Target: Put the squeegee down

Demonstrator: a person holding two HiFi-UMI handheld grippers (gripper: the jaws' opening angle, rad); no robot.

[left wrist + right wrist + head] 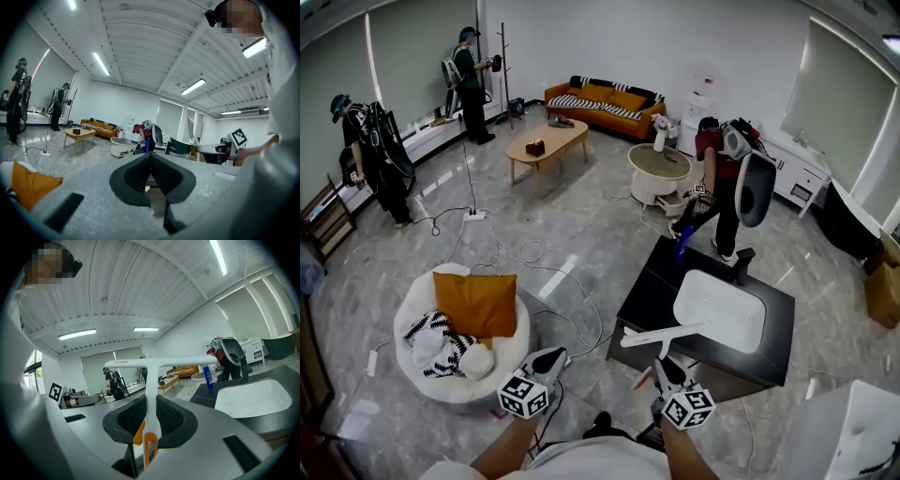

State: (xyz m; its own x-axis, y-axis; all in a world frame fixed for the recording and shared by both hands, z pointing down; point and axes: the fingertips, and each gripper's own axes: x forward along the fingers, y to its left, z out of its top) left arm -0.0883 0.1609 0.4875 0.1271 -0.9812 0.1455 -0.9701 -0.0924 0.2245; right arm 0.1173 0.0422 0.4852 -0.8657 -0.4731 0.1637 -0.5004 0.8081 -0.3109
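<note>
Grey floor (591, 197) right below is where the left claw (551, 358) hangs, jaws pressed together on nothing, well clear of the left edge of the black table (649, 292). Right claw (666, 366) is clamped on the squeegee (662, 336) handle, with the white blade held crosswise in the air by the table's near edge, just short of the white sink (720, 309). Further out, a person (720, 178) bends at the far corner, and loose cables (516, 249) snake across otherwise open floor.
</note>
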